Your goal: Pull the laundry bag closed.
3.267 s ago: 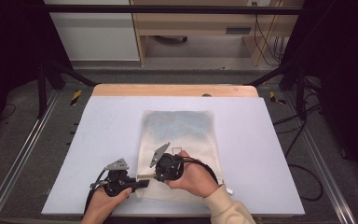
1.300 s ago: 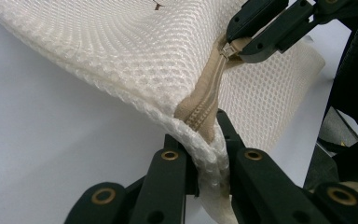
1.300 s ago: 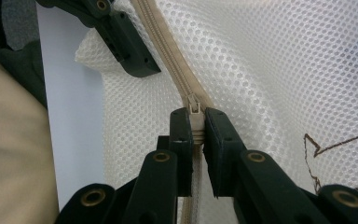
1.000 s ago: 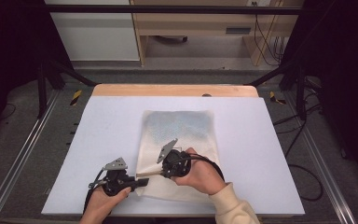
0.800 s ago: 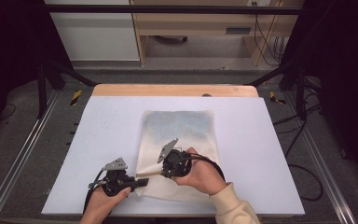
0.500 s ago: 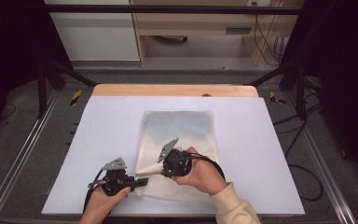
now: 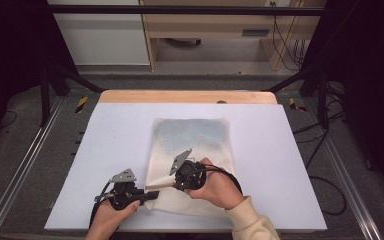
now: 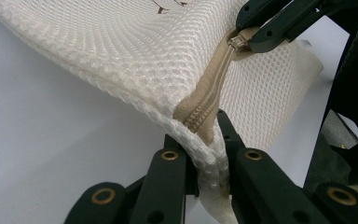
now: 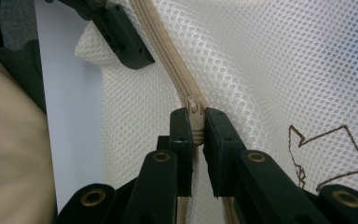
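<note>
A: Where is the mesh bag point(image 7: 192, 165) sitting, and what are your tongs doing?

B: It is lying mid-counter point(image 7: 280, 150); your left tongs point(image 8: 204, 148) are pinching its corner at the zipper point(image 8: 214, 91) end; your right tongs point(image 9: 196, 125) are clamping the zipper pull point(image 9: 193, 106).

A: What is risking failure?

B: You are gripping a tiny pull; tugging off-line is likely slipping it free or snagging mesh.

Bright bench, dark surroundings

Even overhead light falls on the bench point(image 7: 280, 150) with soft shadows; edges beyond sink into black. Both gripper views are sharp up close, slightly blurred farther off.
</note>
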Available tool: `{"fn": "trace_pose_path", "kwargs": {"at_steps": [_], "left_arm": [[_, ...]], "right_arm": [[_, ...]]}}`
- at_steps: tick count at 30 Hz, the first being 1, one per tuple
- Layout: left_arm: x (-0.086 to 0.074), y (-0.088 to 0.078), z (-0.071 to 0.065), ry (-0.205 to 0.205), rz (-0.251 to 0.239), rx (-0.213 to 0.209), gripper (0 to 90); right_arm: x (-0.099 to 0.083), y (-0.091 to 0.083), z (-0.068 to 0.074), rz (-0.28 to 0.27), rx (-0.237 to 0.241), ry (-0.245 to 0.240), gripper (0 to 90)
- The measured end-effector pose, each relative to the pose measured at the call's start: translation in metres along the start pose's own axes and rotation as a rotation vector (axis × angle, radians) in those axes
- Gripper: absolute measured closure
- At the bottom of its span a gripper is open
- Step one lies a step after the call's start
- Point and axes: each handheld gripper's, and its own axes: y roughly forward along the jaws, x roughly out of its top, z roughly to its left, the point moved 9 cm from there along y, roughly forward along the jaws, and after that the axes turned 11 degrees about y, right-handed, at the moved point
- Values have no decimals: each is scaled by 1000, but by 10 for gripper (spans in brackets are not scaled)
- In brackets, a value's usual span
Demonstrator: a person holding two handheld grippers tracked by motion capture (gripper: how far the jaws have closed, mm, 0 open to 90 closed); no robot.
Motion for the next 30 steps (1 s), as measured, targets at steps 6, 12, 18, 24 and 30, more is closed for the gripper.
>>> {"fn": "trace_pose_path", "kwargs": {"at_steps": [6,12,18,24,30], "left_arm": [[1,0,1,-6,-4,1,845],[1,0,0,-3,-3,-2,844],[0,-1,-1,-3,-2,2,844],[2,0,0,0,-9,-1,844],[1,0,-1,12,-9,12,845]], "right_arm": [[-2,0,-4,-16,27,-4,821],[-5,-1,-5,-12,15,4,821],[-6,-2,-3,-13,9,14,821],[-7,-4,-5,-21,25,13,821],[-11,-7,-6,-23,14,26,821]]}}
